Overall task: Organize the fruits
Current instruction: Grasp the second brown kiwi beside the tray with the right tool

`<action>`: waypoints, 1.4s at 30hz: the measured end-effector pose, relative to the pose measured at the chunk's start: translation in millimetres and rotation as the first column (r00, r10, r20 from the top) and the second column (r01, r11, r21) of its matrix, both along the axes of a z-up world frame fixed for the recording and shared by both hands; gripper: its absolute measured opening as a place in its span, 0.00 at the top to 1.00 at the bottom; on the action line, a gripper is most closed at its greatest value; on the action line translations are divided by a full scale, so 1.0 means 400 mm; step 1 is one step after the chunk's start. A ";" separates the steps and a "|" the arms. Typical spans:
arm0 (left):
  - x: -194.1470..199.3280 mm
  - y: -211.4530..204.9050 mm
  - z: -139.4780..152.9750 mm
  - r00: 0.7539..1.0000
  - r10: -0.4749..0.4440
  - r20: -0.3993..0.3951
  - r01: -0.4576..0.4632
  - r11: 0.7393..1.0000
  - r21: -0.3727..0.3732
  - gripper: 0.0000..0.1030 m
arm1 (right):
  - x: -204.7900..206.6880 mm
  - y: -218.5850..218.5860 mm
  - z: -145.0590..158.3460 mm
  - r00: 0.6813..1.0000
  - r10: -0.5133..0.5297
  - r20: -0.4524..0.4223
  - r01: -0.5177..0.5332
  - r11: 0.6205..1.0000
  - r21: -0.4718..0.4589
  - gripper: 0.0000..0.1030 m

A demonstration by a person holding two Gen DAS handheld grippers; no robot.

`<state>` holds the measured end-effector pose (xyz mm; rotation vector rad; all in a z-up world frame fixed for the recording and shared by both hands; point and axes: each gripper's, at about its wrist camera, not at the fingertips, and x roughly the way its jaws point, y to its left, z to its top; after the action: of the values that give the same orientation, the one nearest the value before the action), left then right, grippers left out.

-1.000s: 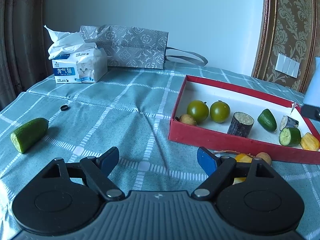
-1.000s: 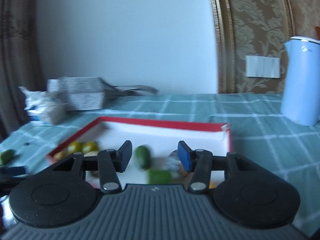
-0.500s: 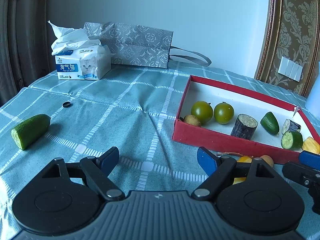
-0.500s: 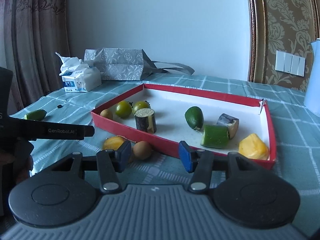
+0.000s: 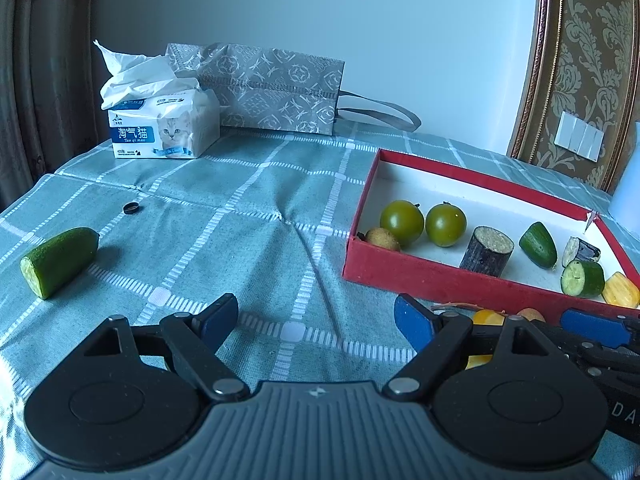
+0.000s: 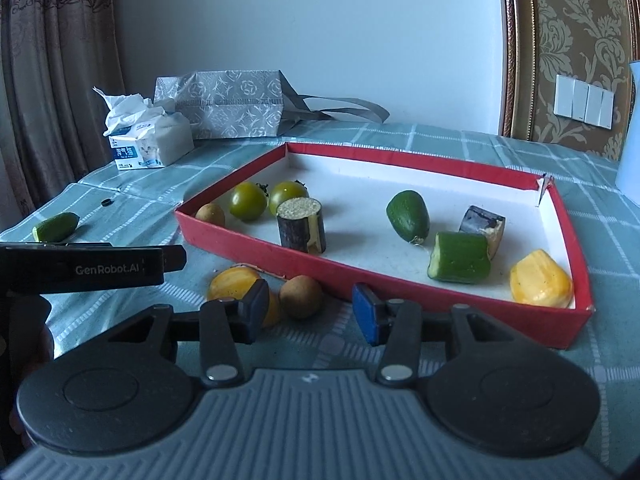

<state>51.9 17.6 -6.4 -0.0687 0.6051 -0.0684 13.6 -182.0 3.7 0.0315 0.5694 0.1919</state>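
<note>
A red box (image 6: 384, 280) holds two green tomatoes (image 6: 248, 201), a small brown fruit, dark cane pieces (image 6: 301, 226), cucumber pieces (image 6: 459, 258) and a yellow piece (image 6: 540, 280). On the cloth in front of the box lie a brown round fruit (image 6: 301, 296) and a yellow fruit (image 6: 234, 286). My right gripper (image 6: 310, 304) is low over them. Its jaws are closing with the brown fruit between the tips, the pads apart from it. My left gripper (image 5: 316, 316) stands open over bare cloth, left of the box (image 5: 440, 280). A cucumber half (image 5: 60, 260) lies far left.
A tissue pack (image 5: 164, 132) and a grey patterned bag (image 5: 276, 88) stand at the back by the wall. A small dark ring (image 5: 131, 208) lies on the checked cloth. A pale blue kettle (image 6: 630, 132) stands at the right. Curtains hang at the left.
My right gripper has come down and closer to the loose fruits in front of the box, with its jaws a little narrower. It now shows at the left view's lower right. The left gripper kept still.
</note>
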 end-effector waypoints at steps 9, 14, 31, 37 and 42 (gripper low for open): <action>-0.002 0.009 0.003 1.000 0.028 0.012 -0.028 1.000 -0.012 0.17 | 0.003 -0.001 0.003 1.000 0.009 -0.004 -0.009 0.998 0.061 0.61; -0.003 0.034 0.009 0.996 0.090 0.025 -0.088 0.995 -0.050 0.17 | -0.012 0.020 0.010 0.999 0.048 0.015 -0.050 0.994 0.093 0.57; 0.003 0.027 0.003 0.998 0.063 0.007 -0.063 0.997 -0.035 0.17 | 0.019 0.020 -0.011 0.994 -0.106 -0.030 0.107 0.993 0.045 0.64; 0.005 0.028 0.003 0.998 0.060 0.001 -0.060 0.998 -0.034 0.17 | 0.026 0.032 -0.015 0.994 -0.100 -0.036 0.102 0.993 0.058 0.73; 0.005 0.028 0.003 0.998 0.058 0.001 -0.058 0.998 -0.032 0.17 | 0.042 0.002 -0.026 0.992 -0.103 -0.078 0.113 0.984 0.135 0.75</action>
<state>53.9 28.8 -5.3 -0.1168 0.5996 -0.0214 30.3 -181.1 -6.6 0.2051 0.6229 0.1246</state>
